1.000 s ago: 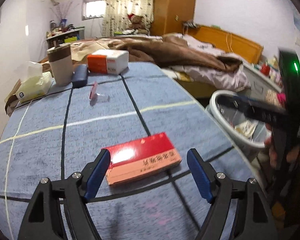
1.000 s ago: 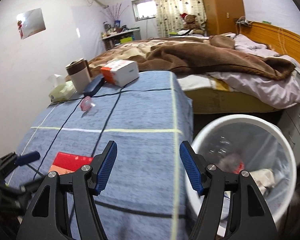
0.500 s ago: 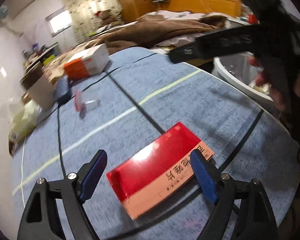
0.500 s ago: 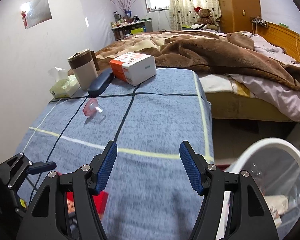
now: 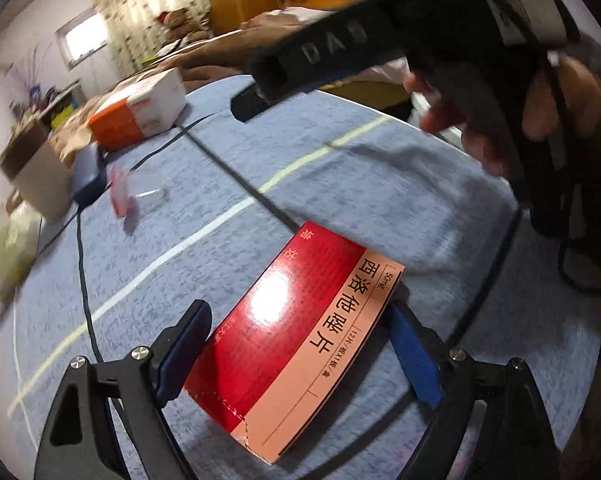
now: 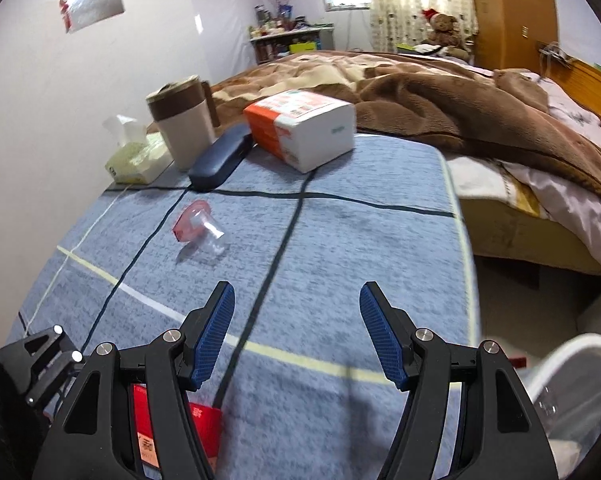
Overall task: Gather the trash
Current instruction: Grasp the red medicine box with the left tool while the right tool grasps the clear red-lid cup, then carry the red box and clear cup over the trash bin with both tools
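A flat red and salmon medicine box (image 5: 300, 332) lies on the blue checked tablecloth (image 5: 380, 184). My left gripper (image 5: 296, 314) points down over it, its blue pads standing on either side of the box. The jaws are opening and I see no pad pressing on the box. In the right wrist view my right gripper (image 6: 297, 290) hovers open over the cloth with nothing between its fingers. Part of the red box (image 6: 204, 420) shows behind its left finger. A small pink and clear plastic piece (image 6: 198, 224) lies further ahead. The white bin (image 6: 572, 354) is at the lower right.
An orange and white carton (image 6: 300, 128), a dark blue case (image 6: 220, 156), a brown-lidded cup (image 6: 184, 120) and a tissue pack (image 6: 136, 160) stand at the table's far end. A bed with a brown blanket (image 6: 460, 100) lies beyond. A hand (image 5: 500, 128) holds the right gripper's body above the table.
The left gripper has closed in on the red box, rolled, and its jaws have spread wider. The right gripper has swung from above the bin to over the tablecloth.
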`<state>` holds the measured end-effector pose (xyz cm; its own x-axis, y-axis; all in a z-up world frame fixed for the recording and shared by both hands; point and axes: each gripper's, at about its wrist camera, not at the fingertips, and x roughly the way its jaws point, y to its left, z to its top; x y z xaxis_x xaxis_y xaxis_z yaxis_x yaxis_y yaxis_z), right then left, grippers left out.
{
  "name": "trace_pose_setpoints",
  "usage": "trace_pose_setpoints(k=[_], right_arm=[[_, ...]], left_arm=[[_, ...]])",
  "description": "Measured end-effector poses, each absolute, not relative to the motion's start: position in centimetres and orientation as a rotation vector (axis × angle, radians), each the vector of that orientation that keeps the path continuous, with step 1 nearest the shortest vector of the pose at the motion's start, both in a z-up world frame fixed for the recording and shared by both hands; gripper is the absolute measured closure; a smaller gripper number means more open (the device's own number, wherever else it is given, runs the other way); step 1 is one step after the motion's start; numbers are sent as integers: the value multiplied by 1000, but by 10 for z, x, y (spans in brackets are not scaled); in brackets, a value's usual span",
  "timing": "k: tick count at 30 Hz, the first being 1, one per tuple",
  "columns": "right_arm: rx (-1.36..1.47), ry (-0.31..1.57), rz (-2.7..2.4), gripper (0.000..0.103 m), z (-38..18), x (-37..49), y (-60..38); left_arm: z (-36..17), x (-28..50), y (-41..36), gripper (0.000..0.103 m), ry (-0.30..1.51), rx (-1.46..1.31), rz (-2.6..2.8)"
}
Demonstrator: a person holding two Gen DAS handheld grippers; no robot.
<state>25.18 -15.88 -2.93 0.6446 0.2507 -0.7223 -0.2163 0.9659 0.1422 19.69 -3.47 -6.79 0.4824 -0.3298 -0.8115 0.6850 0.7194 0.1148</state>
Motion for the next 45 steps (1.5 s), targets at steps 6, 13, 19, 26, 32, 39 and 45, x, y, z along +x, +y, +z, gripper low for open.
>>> trace_pose_setpoints(k=[6, 13, 19, 26, 32, 39, 45], right_arm=[[7, 830, 337, 36, -31, 275, -141], [-49, 857, 420, 36, -42, 297, -109], [-95, 880, 475, 36, -51, 310, -85], [-144, 909, 500, 36, -60, 322, -70], [-175, 930, 499, 36, -64, 329, -58], [-146, 920, 488, 52, -63, 327, -59], [-158, 907, 487, 53, -62, 316, -58]], left_arm=[[-68, 214, 7, 20, 918, 296, -508], [-67, 229, 63, 35, 932, 134, -285], [-66, 230, 89, 35, 928, 61, -184], [-69, 239, 110, 35, 920, 9, -83], [-70, 241, 113, 35, 920, 15, -65], [-70, 247, 110, 36, 919, -11, -64], [-68, 244, 113, 36, 919, -34, -63]])
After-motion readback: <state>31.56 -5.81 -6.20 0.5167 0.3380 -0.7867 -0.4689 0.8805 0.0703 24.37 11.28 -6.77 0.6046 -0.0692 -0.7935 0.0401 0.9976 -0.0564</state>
